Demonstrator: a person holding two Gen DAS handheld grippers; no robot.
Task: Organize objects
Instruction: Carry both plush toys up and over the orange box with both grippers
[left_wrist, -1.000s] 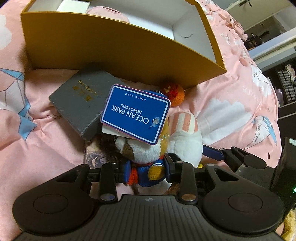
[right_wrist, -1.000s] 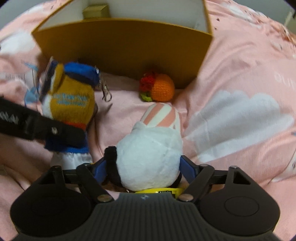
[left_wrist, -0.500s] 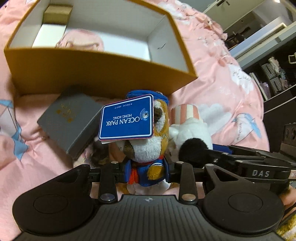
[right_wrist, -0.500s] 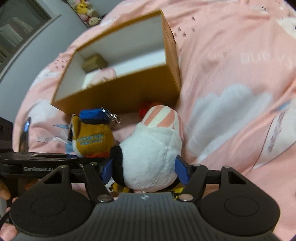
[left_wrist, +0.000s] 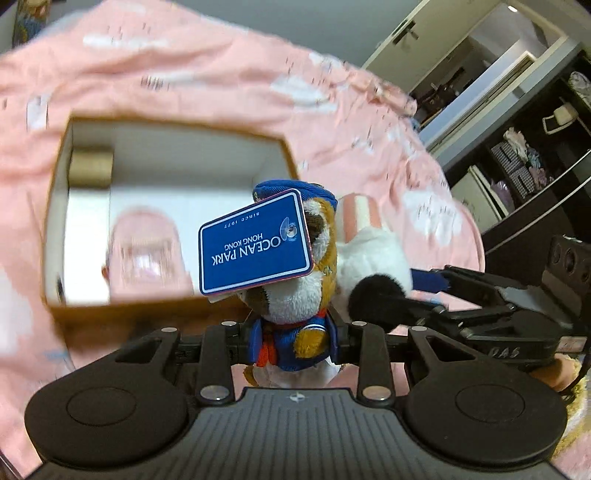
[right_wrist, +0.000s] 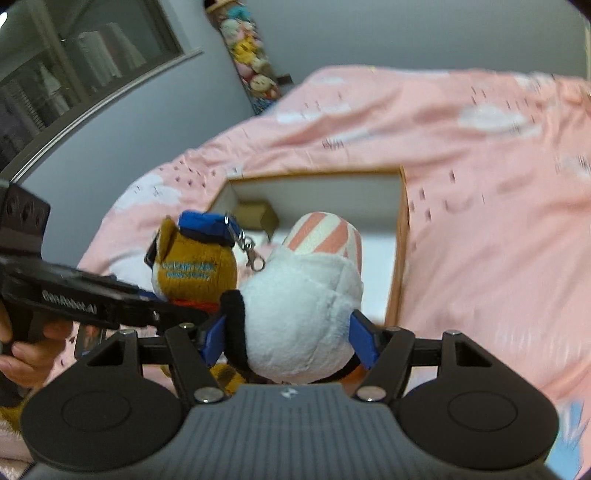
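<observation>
Plush toys (left_wrist: 295, 295) lifted off the bed, now held above the open box (left_wrist: 170, 206).

Left gripper (left_wrist: 293, 343) pinches the sailor-capped plush with the blue tag; right gripper (right_wrist: 288, 339), its jaws having just narrowed, pinches the white plush (right_wrist: 299, 317). Since a second ago both have risen from the pink bedspread (right_wrist: 480, 221); release into the box likely follows.

- Brown plush toy (left_wrist: 295, 295): fuzzy pile with a blue cloth cap; a small shiny metal clasp (right_wrist: 251, 251) hangs at its 2 o'clock.
- Hang tag (left_wrist: 255, 245): glossy blue printed card.
- White plush toy (right_wrist: 299, 314): soft matt fleece, striped cloth top.
- Box (left_wrist: 55, 206): matt cardboard, mustard outside, smooth white inside.
- Bedspread (right_wrist: 480, 221): matt pink printed cloth, lightly creased.
- Left gripper (left_wrist: 293, 343) and right gripper (right_wrist: 288, 339): matt black plastic, ribbed housing, round metal rivets, blue pads.
</observation>
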